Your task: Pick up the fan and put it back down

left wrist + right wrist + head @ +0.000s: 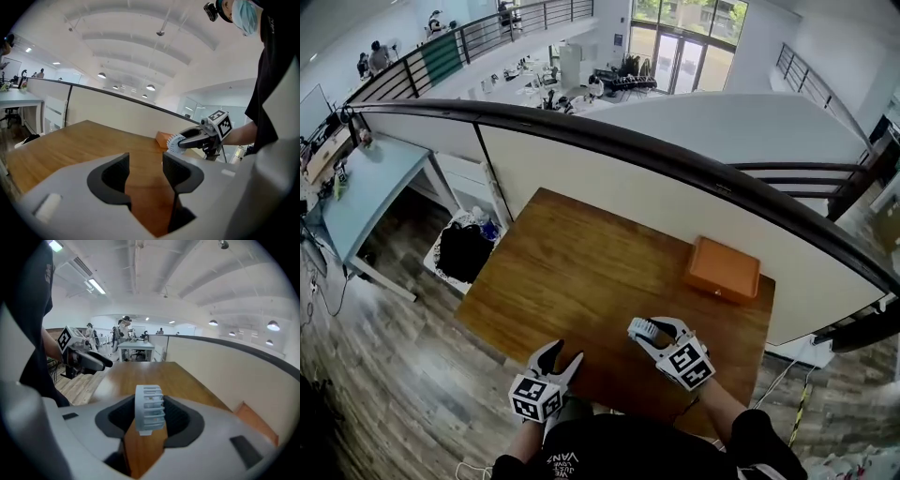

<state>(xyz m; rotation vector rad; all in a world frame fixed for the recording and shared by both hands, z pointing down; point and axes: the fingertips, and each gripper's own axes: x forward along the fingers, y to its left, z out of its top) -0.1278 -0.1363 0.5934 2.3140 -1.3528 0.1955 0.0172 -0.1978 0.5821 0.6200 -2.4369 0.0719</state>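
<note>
I am gripping the small white fan [149, 408] between the pads of my right gripper [649, 332], over the table [572, 262] close to its near edge, while my left gripper [565, 352] is hovering beside it, parted and empty, and an orange box [724, 269] is lying by the far right corner.

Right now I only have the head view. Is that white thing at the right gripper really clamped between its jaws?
Observer: Yes; the right gripper view shows the right gripper closed on the fan, a pad against each side.
Operator: And the left one?
Observer: The left gripper view shows the left gripper open, only bare table between its jaws.
</note>
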